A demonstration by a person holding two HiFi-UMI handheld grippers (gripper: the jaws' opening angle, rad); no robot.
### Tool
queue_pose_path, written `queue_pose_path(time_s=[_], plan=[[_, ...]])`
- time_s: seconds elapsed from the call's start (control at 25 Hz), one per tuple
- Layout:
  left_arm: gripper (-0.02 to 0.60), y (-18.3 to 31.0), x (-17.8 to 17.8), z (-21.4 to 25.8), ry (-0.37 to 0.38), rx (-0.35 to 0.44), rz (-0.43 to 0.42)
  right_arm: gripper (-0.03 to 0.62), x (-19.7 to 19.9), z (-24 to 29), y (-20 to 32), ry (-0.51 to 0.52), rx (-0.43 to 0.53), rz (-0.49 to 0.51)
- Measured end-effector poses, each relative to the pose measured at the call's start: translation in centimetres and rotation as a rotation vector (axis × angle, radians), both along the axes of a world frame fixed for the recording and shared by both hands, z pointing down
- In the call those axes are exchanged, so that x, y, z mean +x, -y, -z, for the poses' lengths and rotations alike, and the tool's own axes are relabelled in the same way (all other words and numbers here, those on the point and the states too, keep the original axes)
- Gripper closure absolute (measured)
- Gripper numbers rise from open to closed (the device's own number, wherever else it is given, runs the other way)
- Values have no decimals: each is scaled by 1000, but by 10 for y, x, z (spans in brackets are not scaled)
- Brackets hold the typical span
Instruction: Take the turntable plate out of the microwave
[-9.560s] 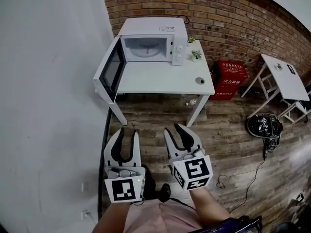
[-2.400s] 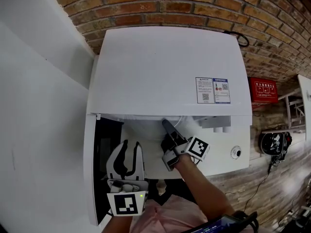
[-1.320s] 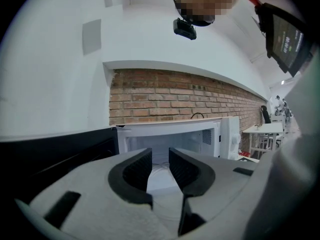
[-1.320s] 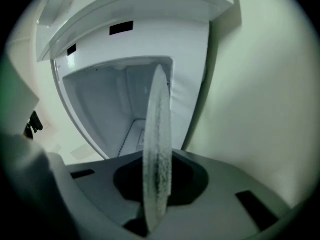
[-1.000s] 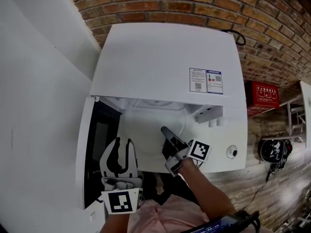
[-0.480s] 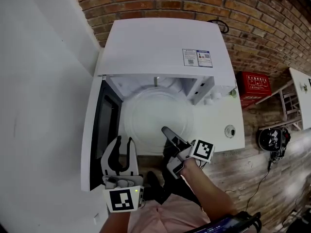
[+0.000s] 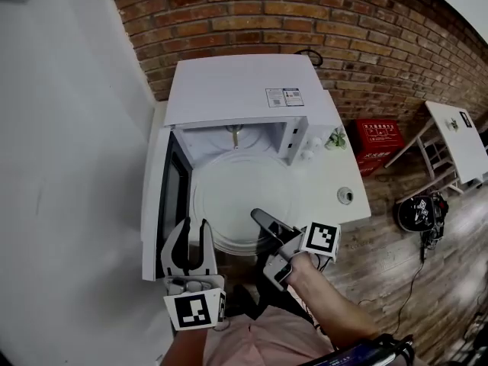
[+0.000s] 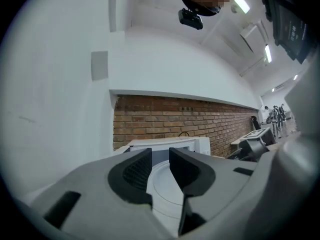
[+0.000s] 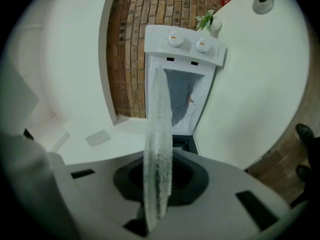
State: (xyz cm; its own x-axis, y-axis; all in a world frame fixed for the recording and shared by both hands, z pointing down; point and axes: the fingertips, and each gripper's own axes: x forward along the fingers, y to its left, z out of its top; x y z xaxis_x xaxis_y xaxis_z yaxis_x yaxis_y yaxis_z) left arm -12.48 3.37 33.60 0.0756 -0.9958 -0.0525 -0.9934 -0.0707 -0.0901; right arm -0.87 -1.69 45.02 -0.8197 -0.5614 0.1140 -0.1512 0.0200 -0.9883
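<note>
The round glass turntable plate [image 7: 236, 200] hangs flat in front of the white microwave [image 7: 244, 90], outside its cavity and over the table edge. My right gripper [image 7: 258, 216] is shut on the plate's near rim; in the right gripper view the plate [image 9: 159, 134] stands edge-on between the pads [image 9: 192, 176]. The microwave door [image 7: 164, 197] is swung open to the left. My left gripper [image 7: 194, 229] sits low beside the door, to the left of the plate. Its jaws have just opened a little, with nothing between them. In the left gripper view the plate [image 8: 167, 184] shows beyond the open left gripper [image 8: 160, 166].
The microwave stands on a white table [image 7: 339, 170] against a brick wall, with small potted plants [image 7: 334, 138] and a round object [image 7: 345, 195] at its right. A red box [image 7: 379, 134], a folding table [image 7: 457, 139] and a black bag [image 7: 418, 208] are on the floor to the right.
The right gripper has drawn the plate out of the cavity toward me and lifted it. Both grippers have moved back from the microwave, and the whole oven now shows.
</note>
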Motion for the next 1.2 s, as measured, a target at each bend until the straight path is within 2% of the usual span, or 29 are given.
queue_pose_path(time_s=[0.36, 0.68, 0.88, 1.2], plan=[[464, -15, -2, 37, -8, 92, -13, 565, 12, 60, -16, 4, 48, -22], [448, -20, 6, 54, -26, 129, -36, 565, 21, 95, -15, 9, 89, -30], [446, -21, 5, 65, -41, 164, -38, 565, 27, 114, -4, 15, 95, -47], [446, -14, -5, 64, -49, 160, -17, 565, 23, 131, 36, 43, 89, -64]])
